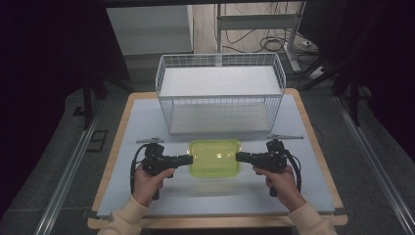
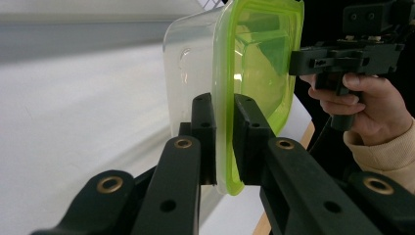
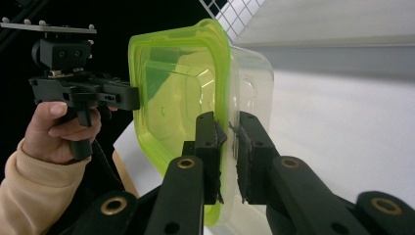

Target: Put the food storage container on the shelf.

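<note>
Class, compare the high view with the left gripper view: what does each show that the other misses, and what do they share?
High view alone: the white wire basket behind the container, the table's wooden edge and the floor around it.

Left gripper view alone: the close grip, with the left gripper clamped on the green lid's rim, and the container's clear body.

Both: the green-lidded container held from opposite sides, with the right gripper at the far side.
</note>
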A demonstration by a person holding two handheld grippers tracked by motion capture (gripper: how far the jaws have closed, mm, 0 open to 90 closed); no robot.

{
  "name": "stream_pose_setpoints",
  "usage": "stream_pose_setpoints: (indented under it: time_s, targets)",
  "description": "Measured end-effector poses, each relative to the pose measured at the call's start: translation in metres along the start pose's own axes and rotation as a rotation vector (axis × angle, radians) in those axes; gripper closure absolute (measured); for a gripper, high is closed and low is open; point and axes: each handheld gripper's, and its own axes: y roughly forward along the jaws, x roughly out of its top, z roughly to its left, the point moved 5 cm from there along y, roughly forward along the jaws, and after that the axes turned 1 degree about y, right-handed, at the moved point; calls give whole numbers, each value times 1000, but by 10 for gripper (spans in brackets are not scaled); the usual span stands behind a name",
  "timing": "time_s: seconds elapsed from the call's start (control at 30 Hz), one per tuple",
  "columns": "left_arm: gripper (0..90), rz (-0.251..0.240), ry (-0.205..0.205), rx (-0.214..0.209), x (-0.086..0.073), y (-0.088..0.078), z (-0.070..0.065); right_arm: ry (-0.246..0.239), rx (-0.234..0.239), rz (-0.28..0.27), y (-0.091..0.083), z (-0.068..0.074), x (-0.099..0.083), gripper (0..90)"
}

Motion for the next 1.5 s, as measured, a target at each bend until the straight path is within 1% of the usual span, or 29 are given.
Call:
stream_pose_setpoints:
  time_s: [0.1, 0.27, 0.3, 0.43, 0.53, 0.6, 0.63, 0.67, 0.7, 0.8, 0.87, 0.9, 0.93, 0.97, 1.0, 1.03, 1.07, 1.1, 1.17, 1.2, 1.3, 1.5]
  targets:
    - [810, -10, 17, 1, 7, -4, -4, -17, -3, -14, -2, 4, 5, 808]
    - [810, -13, 28, 3, 14, -7, -6, -23, 2, -24, -3, 7, 11, 808]
    - [810, -13, 38, 10, 16, -10, -6, -21, 6, -24, -2, 8, 13, 808]
    - [809, -21, 47, 16, 22, -15, -9, -14, 15, -25, -2, 12, 18, 808]
    - [810, -28, 49, 16, 25, -18, -11, -27, 13, -28, -2, 15, 22, 808]
    - [810, -33, 52, 15, 29, -20, -14, -39, 13, -36, -5, 21, 28, 808]
    - [810, -33, 64, 16, 34, -22, -16, -43, 12, -40, -6, 22, 30, 808]
    - [810, -33, 64, 16, 34, -22, -16, -43, 12, -40, -6, 22, 30, 808]
    - [810, -40, 71, 15, 38, -23, -19, -53, 11, -47, -8, 25, 34, 808]
    - [810, -41, 75, 15, 43, -23, -21, -53, 9, -53, -11, 26, 39, 808]
    - [810, -47, 86, 18, 47, -24, -22, -62, 3, -57, -13, 28, 43, 808]
    - [810, -52, 85, 15, 51, -25, -23, -63, -3, -54, -14, 31, 48, 808]
    - [810, -52, 85, 15, 51, -25, -23, -63, -3, -54, -14, 31, 48, 808]
    - [811, -58, 77, 8, 54, -26, -23, -78, -8, -53, -15, 33, 53, 808]
    - [811, -58, 77, 8, 54, -26, -23, -86, -10, -50, -16, 35, 55, 809]
    - [811, -63, 72, 0, 56, -27, -22, -87, -12, -49, -16, 36, 57, 808]
    - [811, -63, 72, 0, 56, -27, -22, -87, -12, -49, -16, 36, 57, 808]
    - [811, -61, 65, 1, 59, -27, -22, -91, -18, -47, -16, 37, 61, 809]
    - [811, -63, 58, 1, 61, -27, -21, -87, -23, -42, -15, 37, 64, 809]
    - [811, -63, 58, 1, 61, -27, -21, -93, -27, -43, -15, 36, 65, 809]
    - [811, -66, 49, -8, 67, -25, -19, -89, -29, -43, -15, 36, 70, 809]
    - [812, -68, 55, -7, 79, -25, -20, -98, -36, -54, -17, 37, 80, 809]
